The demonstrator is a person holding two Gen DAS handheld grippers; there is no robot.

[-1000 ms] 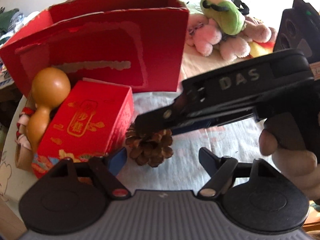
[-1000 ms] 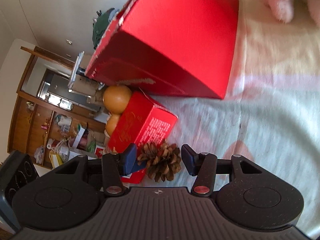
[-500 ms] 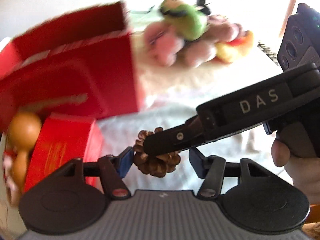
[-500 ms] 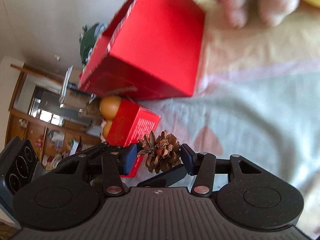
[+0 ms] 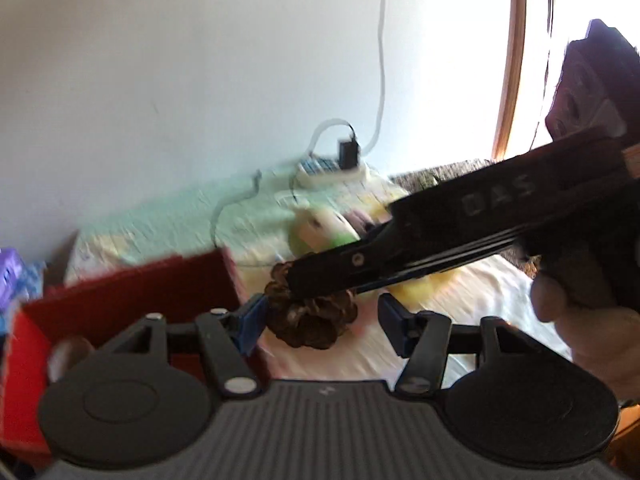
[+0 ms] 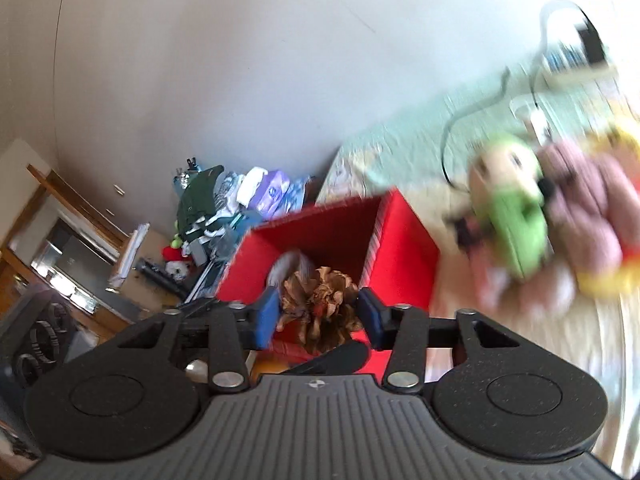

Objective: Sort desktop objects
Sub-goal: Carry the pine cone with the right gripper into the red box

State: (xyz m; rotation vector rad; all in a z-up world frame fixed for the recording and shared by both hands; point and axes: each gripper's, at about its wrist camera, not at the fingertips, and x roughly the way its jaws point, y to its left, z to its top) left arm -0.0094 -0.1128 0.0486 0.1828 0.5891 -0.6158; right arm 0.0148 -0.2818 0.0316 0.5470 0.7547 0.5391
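right jaws clamp pine cone before red box; left jaws spread, empty.

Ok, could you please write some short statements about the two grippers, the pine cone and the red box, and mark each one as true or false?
1. The right gripper is shut on the pine cone. True.
2. The pine cone lies at the bottom of the red box. False: it is held between the right gripper's fingers, in front of the box's opening.
3. The red box is open at the top. True.
4. The left gripper is shut on the green plush toy. False: its jaws stand wide open and hold nothing; the toy lies on the table, beside the pink plush toys.
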